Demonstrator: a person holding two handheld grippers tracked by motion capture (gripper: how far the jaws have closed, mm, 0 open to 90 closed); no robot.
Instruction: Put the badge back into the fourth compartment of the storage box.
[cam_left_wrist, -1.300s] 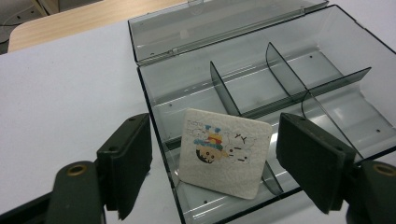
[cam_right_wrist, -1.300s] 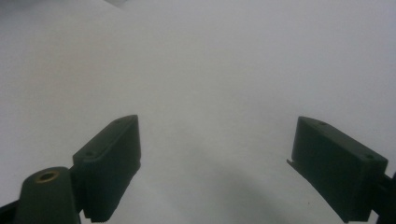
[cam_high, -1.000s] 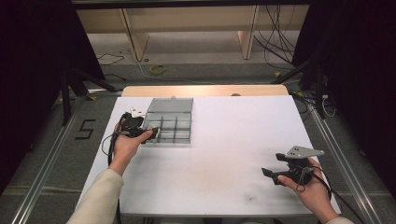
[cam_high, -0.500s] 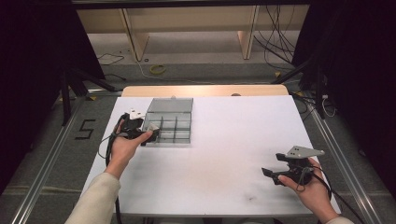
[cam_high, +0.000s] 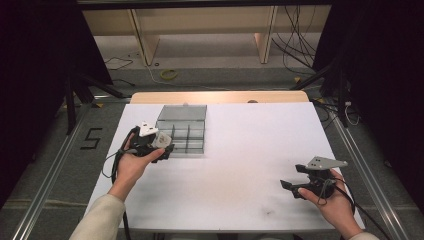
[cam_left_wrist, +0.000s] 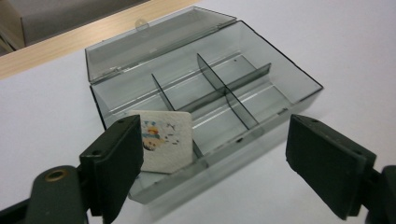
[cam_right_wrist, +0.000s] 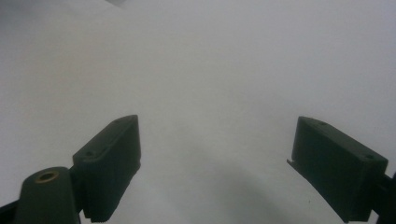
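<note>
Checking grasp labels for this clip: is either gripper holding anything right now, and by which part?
Nothing is held. The left gripper is open, its jaws just opened; the small white card leans in the box. The right gripper is open.

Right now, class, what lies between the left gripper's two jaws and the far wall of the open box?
In the left gripper view, a small white card leans in the box's near compartment; beyond it stand the dividers.

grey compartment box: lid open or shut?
Open. The lid of the box is swung back past the rear wall, leaving the dividers uncovered; a small printed card leans in a near compartment.
</note>
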